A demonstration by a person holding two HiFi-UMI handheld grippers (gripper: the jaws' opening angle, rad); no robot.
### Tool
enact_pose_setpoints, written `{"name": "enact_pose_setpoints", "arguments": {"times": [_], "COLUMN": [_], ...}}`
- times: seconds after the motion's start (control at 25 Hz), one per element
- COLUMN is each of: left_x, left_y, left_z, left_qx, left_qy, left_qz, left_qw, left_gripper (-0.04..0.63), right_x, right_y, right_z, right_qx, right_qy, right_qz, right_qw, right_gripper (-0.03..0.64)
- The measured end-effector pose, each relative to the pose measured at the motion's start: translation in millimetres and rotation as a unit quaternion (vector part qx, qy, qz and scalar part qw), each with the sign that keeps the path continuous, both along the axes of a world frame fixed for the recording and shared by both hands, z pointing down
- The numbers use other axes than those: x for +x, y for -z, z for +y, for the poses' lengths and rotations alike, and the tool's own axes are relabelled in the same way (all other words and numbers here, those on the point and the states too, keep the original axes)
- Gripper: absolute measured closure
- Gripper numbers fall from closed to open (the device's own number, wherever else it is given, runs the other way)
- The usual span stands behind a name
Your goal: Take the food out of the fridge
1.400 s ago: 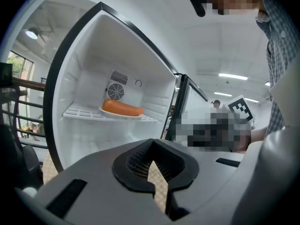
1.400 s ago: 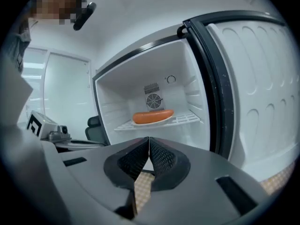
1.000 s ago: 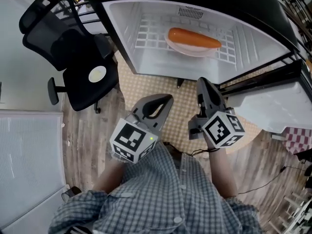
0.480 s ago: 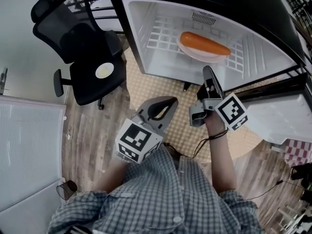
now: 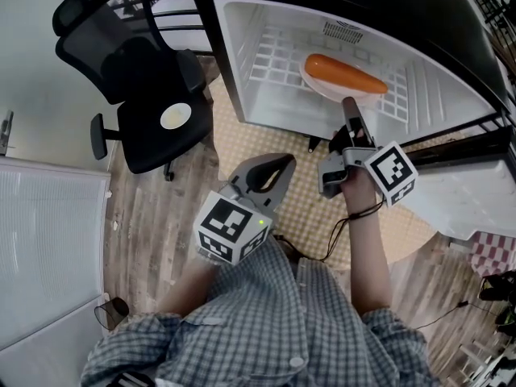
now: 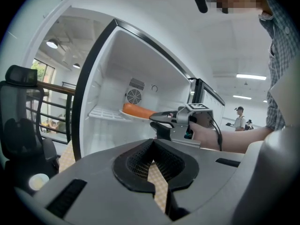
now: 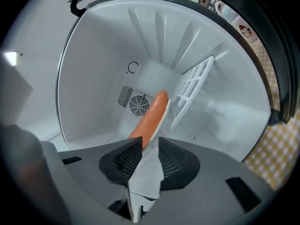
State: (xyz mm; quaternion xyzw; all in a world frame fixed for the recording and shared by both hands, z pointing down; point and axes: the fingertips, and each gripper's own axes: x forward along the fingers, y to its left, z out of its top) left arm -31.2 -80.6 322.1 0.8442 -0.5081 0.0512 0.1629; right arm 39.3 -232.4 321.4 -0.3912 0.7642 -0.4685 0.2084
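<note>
Head view, left to right. A black chair (image 5: 137,71) stands on the plank floor (image 5: 153,232) with a pale disc (image 5: 176,116) on its seat. Right of it, the fridge (image 5: 242,63) is open, its white interior facing the camera and a checked mat (image 5: 298,208) under its front edge.

The left hand-held gripper (image 5: 284,161) hovers over the mat, well short of the fridge. Its jaws are together and nothing is between them.

Inside the fridge, a wire shelf (image 5: 274,59) carries a white plate (image 5: 330,93), and an orange sausage (image 5: 345,72) lies lengthwise on that plate.

The right hand-held gripper (image 5: 351,103) is rolled on its side and reaches to the fridge's front edge, its tip at the plate's near rim. In the right gripper view its jaws stand slightly apart. The sausage's near end and the plate's rim line up with the gap just beyond the tips, and the pads do not press on either. Whether the tip touches the rim cannot be told.

The fridge door (image 5: 459,200) hangs open at far right.

Left gripper view: the right hand-held gripper shows side-on, pointing at the sausage on the shelf.
</note>
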Motion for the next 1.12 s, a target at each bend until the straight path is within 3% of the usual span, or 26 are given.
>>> {"name": "enact_pose_setpoints", "arguments": {"times": [0.2,0.36,0.6,0.8,0.96,1.12], "left_x": [-15.4,-17.7,-12.7,-9.2,-0.4,6.5], "left_y": [-0.1,2.6,3.9,7.1,13.2,12.9], "left_z": [-12.2,-23.3,-44.8,-67.5,-84.9,-100.5], "left_qx": [-0.019,-0.032,-0.050,-0.070,-0.063,-0.094], "left_qy": [0.040,0.042,0.037,0.046,0.040,0.034], "left_qz": [0.061,0.111,0.138,0.214,0.215,0.290], "left_qw": [0.9971,0.9925,0.9885,0.9731,0.9738,0.9519], "left_gripper": [0.597,0.597,0.598,0.598,0.558,0.523], "right_x": [2.5,2.1,4.2,3.8,4.1,4.8], "right_y": [0.0,0.6,-0.6,1.4,3.4,2.1], "right_z": [-3.1,-2.1,1.6,4.5,8.1,13.8], "right_qx": [-0.001,-0.003,-0.008,-0.003,-0.001,-0.005], "right_qy": [-0.010,-0.011,-0.004,0.003,0.005,0.008], "right_qz": [0.001,-0.007,-0.017,-0.020,-0.023,-0.030], "right_qw": [1.000,1.000,1.000,1.000,1.000,1.000], "right_gripper": [0.545,0.550,0.556,0.558,0.559,0.558]}}
